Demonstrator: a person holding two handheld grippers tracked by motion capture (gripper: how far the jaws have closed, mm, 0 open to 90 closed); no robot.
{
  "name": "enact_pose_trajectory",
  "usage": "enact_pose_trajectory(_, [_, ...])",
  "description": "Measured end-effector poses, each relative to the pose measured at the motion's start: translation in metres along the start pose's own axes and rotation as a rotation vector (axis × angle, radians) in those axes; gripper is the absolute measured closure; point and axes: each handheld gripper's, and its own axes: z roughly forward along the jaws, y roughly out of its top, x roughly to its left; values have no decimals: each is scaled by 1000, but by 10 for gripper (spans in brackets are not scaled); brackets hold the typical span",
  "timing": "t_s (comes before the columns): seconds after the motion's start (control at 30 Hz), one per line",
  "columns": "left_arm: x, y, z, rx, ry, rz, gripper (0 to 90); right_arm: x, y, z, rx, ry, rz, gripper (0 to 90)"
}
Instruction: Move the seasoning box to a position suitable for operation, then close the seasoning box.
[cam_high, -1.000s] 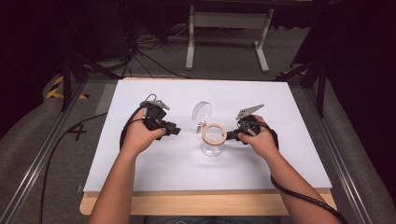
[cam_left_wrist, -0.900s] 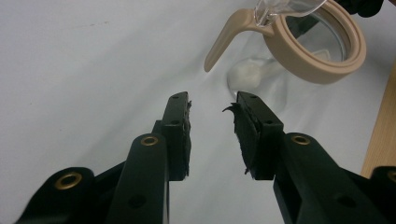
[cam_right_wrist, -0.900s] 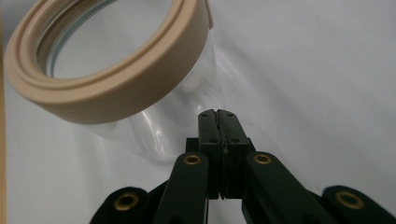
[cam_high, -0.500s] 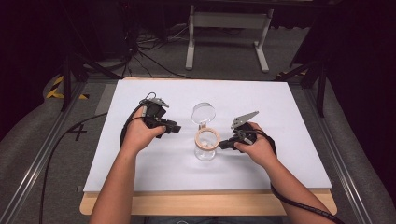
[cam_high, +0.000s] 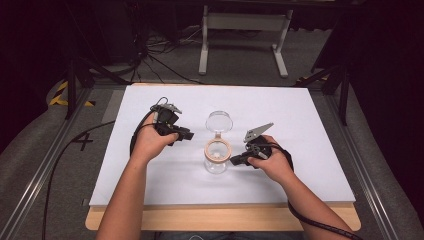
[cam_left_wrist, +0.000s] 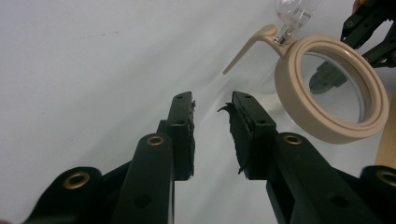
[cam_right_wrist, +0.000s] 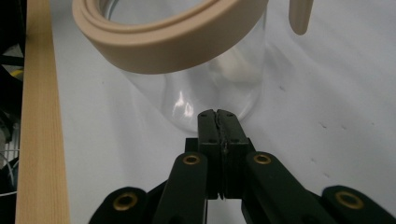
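Note:
A clear glass jar (cam_high: 217, 165) with a tan ring collar (cam_high: 218, 149) stands mid-table, its hinged clear lid (cam_high: 219, 121) swung open behind it. My left gripper (cam_high: 188, 135) hovers left of the jar, open and holding nothing. In the left gripper view its jaws (cam_left_wrist: 212, 109) gape, with the tan collar (cam_left_wrist: 327, 133) and its latch (cam_left_wrist: 247, 44) up to the right. My right gripper (cam_high: 234, 161) sits low at the jar's right side. In the right gripper view it (cam_right_wrist: 218, 114) is shut on nothing, tips at the jar's glass wall (cam_right_wrist: 210, 79) below the collar (cam_right_wrist: 177, 46).
A white sheet (cam_high: 300, 120) covers the table, and a wooden edge (cam_high: 220, 217) runs along the near side. That wooden edge (cam_right_wrist: 39, 116) lies close to the left in the right gripper view. Cables trail from both grippers. A metal stand (cam_high: 242, 22) is on the floor behind.
My right gripper has dropped from the jar's collar to its base and come nearer. The jar has shifted slightly left and nearer. The left gripper has barely moved.

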Motion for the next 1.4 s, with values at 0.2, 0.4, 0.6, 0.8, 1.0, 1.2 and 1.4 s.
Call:
enact_pose_trajectory(0.2, [-2, 4, 1, -11, -5, 8, 709, 4, 2, -9, -24, -55, -6, 898])
enact_pose_trajectory(0.4, [1, 11, -2, -86, 28, 1, 882, 7, 0, -32, -73, -101, 19, 899])
enact_pose_trajectory(0.6, [6, 15, 0, -171, 6, 22, 897, 16, 7, -42, -136, -92, 18, 899])
enact_pose_trajectory(0.8, [7, 26, 4, -200, -18, 52, 890, 24, 20, -43, -160, -90, -2, 899])
enact_pose_trajectory(1.0, [6, 33, 12, -220, -50, 52, 877, 26, 33, -44, -183, -88, 1, 900])
enact_pose_trajectory(1.2, [2, 38, 16, -227, -70, 57, 873, 24, 45, -40, -206, -97, 59, 900])
enact_pose_trajectory(1.4, [-6, 40, 17, -235, -71, 89, 874, 27, 51, -38, -205, -96, 53, 900])
